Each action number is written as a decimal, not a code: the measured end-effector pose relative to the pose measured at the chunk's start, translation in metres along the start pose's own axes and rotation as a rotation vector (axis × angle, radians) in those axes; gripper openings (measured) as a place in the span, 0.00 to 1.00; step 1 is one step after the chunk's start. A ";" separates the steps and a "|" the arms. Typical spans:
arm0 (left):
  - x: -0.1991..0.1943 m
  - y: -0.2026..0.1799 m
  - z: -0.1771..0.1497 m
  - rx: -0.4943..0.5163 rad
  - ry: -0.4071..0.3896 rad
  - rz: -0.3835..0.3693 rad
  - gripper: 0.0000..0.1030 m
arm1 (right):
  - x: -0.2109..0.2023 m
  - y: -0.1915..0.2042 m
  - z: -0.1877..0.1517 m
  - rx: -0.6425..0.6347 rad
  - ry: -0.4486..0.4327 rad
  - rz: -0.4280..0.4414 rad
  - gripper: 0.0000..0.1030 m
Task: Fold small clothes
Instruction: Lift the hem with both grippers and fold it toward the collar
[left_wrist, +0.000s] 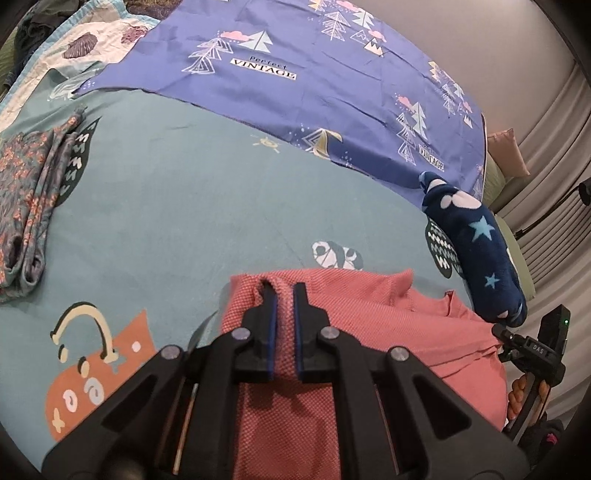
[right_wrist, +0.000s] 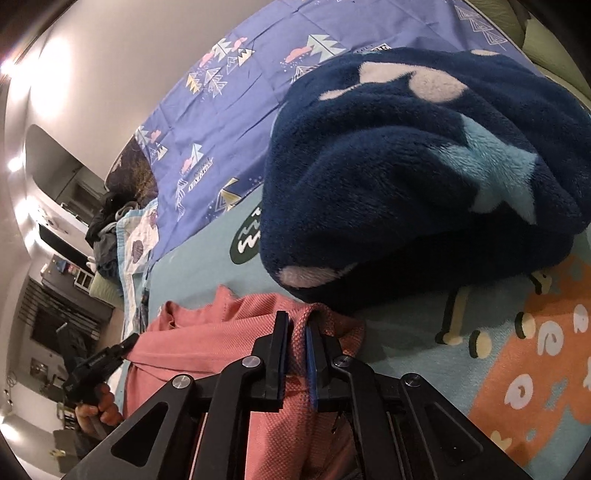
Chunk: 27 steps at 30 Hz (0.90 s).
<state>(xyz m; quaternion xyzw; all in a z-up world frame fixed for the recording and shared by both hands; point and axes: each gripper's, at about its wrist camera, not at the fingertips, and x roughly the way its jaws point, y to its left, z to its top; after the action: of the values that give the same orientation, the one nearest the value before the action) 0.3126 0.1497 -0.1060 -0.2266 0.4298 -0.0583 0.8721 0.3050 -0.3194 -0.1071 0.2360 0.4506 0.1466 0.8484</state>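
A pink knit garment (left_wrist: 369, 317) lies on the teal printed bedsheet (left_wrist: 184, 206), near the front edge. My left gripper (left_wrist: 283, 290) is shut on a fold of its left side. My right gripper (right_wrist: 297, 325) is shut on a bunched edge of the same pink garment (right_wrist: 229, 332), right in front of a dark blue fleece piece with stars (right_wrist: 424, 166). The right gripper's body (left_wrist: 532, 350) shows at the right of the left wrist view; the left gripper's body (right_wrist: 96, 369) shows at the left of the right wrist view.
A folded floral garment (left_wrist: 29, 192) lies at the sheet's left. The blue fleece (left_wrist: 476, 243) sits at the right. A purple "Vintage" printed cloth (left_wrist: 314, 74) covers the far side. A seashell-print quilt (left_wrist: 85, 44) lies at the far left.
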 end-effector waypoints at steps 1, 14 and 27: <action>-0.003 0.000 0.001 -0.005 -0.006 -0.007 0.11 | -0.004 0.000 -0.001 -0.003 0.004 -0.005 0.16; -0.062 -0.059 -0.067 0.411 0.093 -0.067 0.21 | -0.053 0.067 -0.058 -0.402 0.048 -0.088 0.42; 0.023 -0.086 -0.017 0.450 0.068 0.134 0.22 | 0.020 0.081 -0.016 -0.462 0.086 -0.279 0.21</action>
<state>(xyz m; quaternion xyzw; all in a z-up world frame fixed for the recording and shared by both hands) 0.3215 0.0606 -0.0930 0.0044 0.4494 -0.1023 0.8874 0.2997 -0.2372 -0.0861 -0.0343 0.4688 0.1372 0.8719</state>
